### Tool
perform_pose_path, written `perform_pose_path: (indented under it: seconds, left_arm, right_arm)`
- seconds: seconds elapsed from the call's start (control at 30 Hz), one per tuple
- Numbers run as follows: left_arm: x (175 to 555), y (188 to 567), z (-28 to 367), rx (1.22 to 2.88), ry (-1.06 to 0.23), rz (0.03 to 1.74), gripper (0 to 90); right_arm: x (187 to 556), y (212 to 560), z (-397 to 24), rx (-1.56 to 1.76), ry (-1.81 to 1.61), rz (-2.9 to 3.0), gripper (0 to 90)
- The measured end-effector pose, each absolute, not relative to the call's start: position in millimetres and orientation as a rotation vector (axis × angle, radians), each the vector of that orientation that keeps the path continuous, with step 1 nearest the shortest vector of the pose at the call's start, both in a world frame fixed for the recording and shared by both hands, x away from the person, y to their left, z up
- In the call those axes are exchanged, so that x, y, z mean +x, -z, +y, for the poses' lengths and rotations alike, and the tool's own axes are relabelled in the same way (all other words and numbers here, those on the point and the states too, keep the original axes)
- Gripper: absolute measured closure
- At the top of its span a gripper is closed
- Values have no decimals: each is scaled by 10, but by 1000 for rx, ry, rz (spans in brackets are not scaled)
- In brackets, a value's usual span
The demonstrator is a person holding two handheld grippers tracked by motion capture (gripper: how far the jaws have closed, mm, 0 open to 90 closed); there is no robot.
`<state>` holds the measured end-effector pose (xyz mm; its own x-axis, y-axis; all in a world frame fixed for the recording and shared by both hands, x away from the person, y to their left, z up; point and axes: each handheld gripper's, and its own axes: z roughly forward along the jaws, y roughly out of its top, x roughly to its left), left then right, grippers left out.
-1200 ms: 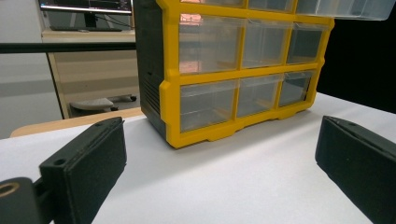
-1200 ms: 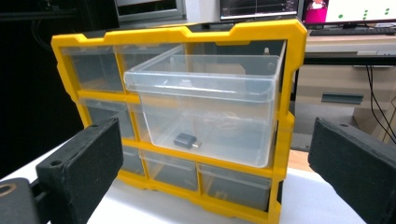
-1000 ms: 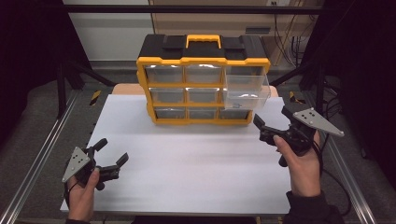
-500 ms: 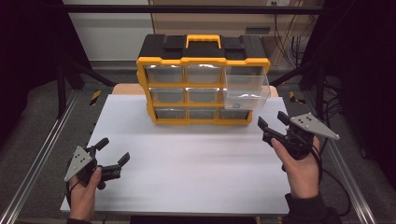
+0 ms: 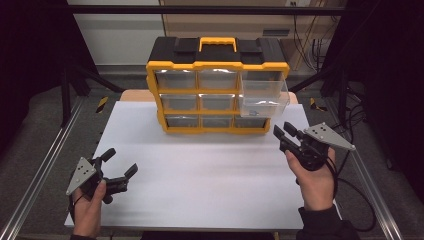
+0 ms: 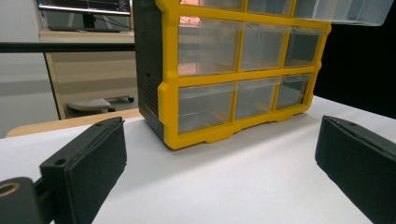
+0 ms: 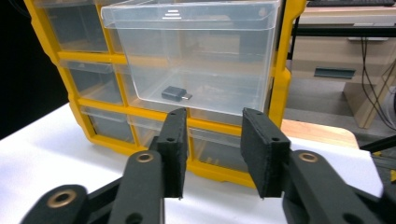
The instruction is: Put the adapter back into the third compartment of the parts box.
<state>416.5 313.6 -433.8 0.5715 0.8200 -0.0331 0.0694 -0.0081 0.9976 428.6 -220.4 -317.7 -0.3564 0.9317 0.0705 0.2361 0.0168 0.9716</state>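
Right gripper view: right hand-held gripper (image 7: 212, 154) just narrowing, empty, facing pulled-out clear drawer (image 7: 196, 56) holding small adapter (image 7: 176, 93); push-shut likely.

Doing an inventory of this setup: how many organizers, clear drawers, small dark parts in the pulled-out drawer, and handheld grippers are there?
Organizer: 1
Clear drawers: 9, one pulled out
Small dark part in it: 1
Grippers: 2, left gripper, right gripper
Total: 13

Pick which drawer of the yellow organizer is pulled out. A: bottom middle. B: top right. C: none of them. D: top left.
B: the clear drawer at the top right of the organizer juts forward past the yellow frame, with a small dark adapter lying inside it; the other drawers sit flush.
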Motion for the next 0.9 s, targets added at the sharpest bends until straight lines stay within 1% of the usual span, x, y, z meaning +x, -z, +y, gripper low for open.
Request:
perform_pose_path:
  seconds: [0.27, 0.63, 0.9]
  left_arm:
    - [4176, 4324, 3117, 1477, -705, 794, 18]
    - [4174, 4334, 3121, 1482, -702, 792, 18]
    - [4169, 4328, 3113, 1491, -709, 786, 19]
  right_arm:
    - [4294, 3224, -2182, 1171, -1389, 1669, 775]
    - [4296, 3271, -2132, 1126, -1406, 1651, 891]
    - [4293, 3278, -2121, 1119, -1419, 1616, 900]
